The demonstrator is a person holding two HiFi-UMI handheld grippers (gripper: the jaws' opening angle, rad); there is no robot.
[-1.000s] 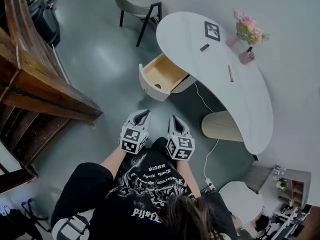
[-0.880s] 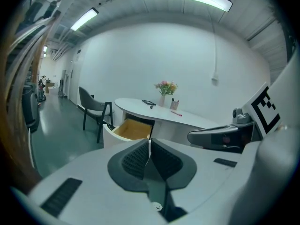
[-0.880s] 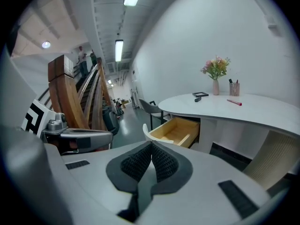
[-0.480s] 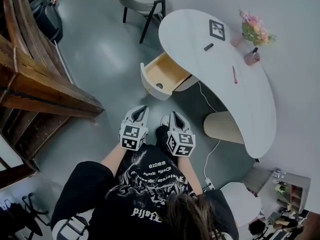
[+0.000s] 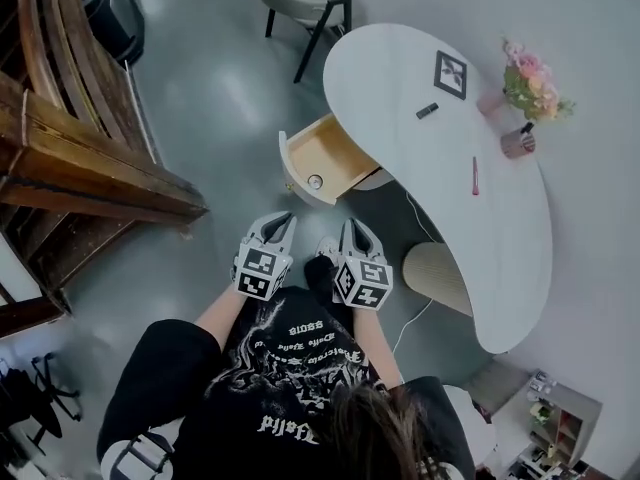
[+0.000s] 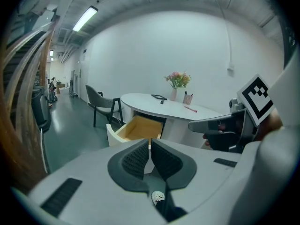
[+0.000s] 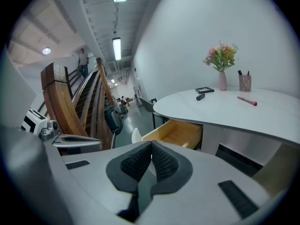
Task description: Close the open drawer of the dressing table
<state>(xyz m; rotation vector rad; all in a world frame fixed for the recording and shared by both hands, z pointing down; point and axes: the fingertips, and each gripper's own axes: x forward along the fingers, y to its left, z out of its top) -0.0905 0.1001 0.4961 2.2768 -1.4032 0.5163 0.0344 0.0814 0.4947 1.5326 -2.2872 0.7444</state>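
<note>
Drawer (image 5: 318, 158): open, pulled well out from under the dressing table (image 5: 400, 78). Wood inside shows; white front panel faces away from the table.
Where vs tools: ahead of both grippers, well apart, only floor (image 5: 200, 118) btwn.
L gripper (image 5: 282, 220): jaws together, pads meeting at the tips, nothing held.
R gripper (image 5: 352, 226): same, jaws closed on nothing.
Bearing from L: in the left gripper view the drawer sits just above the jaw tips, a touch left of centre, w/ the front panel turned toward this side.
Bearing from R: in the right gripper view the drawer lies ahead and to the right of the tips. That view shows mostly a side wall and the open inside, w/ the front panel at the left end.
Long axis: slide line runs from the front panel back under the tabletop, i.e. fwd and rightward from the tools.
Nearer hand: L, by my read, since the front panel is on its side and R lines up more w/ the side wall. Close call, as both tips sit about level w/ each other.
Next move needs: prob. closing the gap first, then closed tips flat on the front panel, pushing along the slide line.
Risk: an off-axis shove could skew the drawer and bind it.
</note>
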